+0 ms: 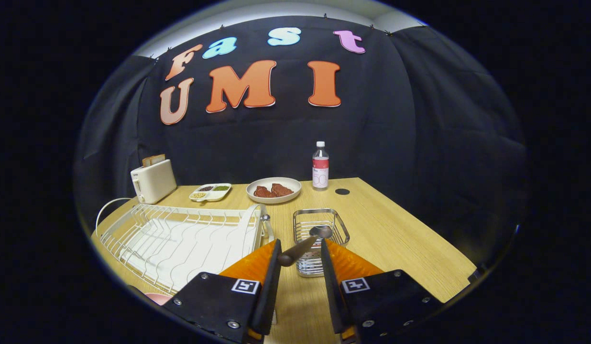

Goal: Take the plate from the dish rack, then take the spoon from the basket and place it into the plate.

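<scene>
The gripper (300,253) stands above the wooden table (400,239) with its fingers parted at a middle width

Between the fingers lies the handle of the spoon (302,244); whether the fingers press on it cannot be told, a gap shows at the right one. The spoon's bowl rests over the metal basket (320,234) just ahead. A pink plate (158,298) edge peeks beside the left finger, near the white dish rack (180,239). Beyond stand a toaster (153,180), a divided tray (210,192), a dish of meat (274,189), a bottle (320,165) and a dark cap (342,191)
</scene>
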{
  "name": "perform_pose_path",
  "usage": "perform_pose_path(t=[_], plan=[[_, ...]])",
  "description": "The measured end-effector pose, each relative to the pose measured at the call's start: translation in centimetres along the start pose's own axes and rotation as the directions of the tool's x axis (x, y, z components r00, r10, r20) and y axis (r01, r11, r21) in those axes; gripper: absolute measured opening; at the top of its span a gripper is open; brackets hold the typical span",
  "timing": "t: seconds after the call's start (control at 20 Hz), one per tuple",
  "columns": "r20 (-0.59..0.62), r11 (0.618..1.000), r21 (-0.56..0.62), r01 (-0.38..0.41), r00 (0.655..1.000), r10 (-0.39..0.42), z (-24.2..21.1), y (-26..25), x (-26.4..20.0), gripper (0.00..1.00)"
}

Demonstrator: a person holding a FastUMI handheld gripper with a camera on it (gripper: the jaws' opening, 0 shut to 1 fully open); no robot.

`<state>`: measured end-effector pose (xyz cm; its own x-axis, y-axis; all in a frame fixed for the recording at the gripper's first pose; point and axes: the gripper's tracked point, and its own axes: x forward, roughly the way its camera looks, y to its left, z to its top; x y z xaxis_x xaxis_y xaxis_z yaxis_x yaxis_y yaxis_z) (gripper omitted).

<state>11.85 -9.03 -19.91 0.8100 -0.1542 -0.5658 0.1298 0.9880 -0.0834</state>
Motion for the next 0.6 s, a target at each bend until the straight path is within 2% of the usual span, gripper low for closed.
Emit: perform_pose_path(t=[0.1,0.35,0.45,0.6], plan=[[0.038,1.000,-0.028,0.012,0.999,-0.011,0.3,-0.5,0.2,0.44],[0.076,0.996,-0.091,0.012,0.997,-0.005,-0.4,-0.4,0.9,0.43],[0.083,0.999,-0.045,-0.006,0.997,0.010,-0.5,0.0,1.1,0.41],[0.117,0.999,-0.027,-0.018,0.993,0.021,-0.2,0.2,0.9,0.33]])
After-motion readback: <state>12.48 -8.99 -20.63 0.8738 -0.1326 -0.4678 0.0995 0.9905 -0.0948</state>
